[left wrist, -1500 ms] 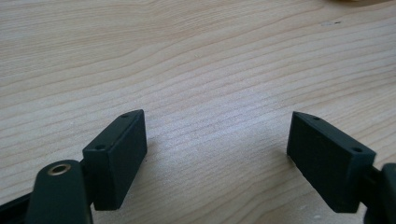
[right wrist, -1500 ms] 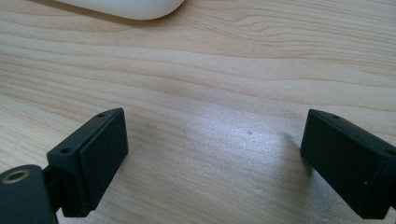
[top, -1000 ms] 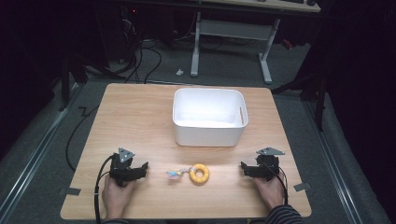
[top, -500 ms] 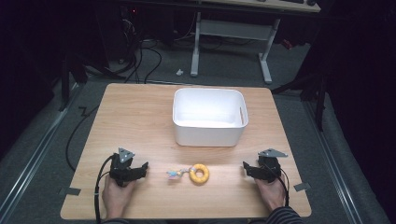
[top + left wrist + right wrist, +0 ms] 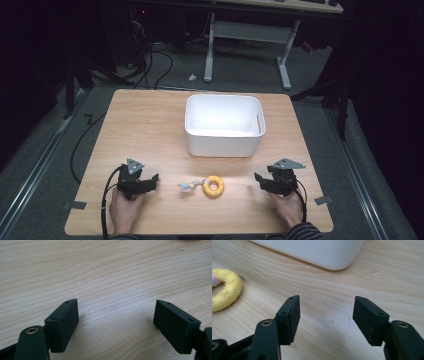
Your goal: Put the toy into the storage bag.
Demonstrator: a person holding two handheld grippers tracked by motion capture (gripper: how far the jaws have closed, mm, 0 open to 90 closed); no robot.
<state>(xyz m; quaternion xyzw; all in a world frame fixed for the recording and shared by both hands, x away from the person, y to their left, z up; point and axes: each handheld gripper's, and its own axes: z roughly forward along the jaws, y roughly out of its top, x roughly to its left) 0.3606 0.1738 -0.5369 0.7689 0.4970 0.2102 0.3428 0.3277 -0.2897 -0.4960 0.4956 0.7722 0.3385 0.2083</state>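
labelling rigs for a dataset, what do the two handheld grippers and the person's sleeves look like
Both the left gripper and the right gripper are black, each with two flat rectangular jaws showing small screw holes and a brass-coloured pivot. Each carries a grey three-cornered plate on top. A black cable trails from each. The person's sleeves are dark with thin pale stripes.

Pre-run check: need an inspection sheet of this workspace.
Surface: wooden table, bare grain, no spills.
Job's things: yellow ring lying flat at the front; small pastel bit beside it, touching or not cannot be told.
Clutter: white bin behind the ring, looks empty.
Grippers: left hand-held gripper open, nothing between jaws; right hand-held gripper open, jaws have just been closing, nothing between them.
Cables: black cable trails from the left one.
Surroundings: dark floor, desk legs behind.
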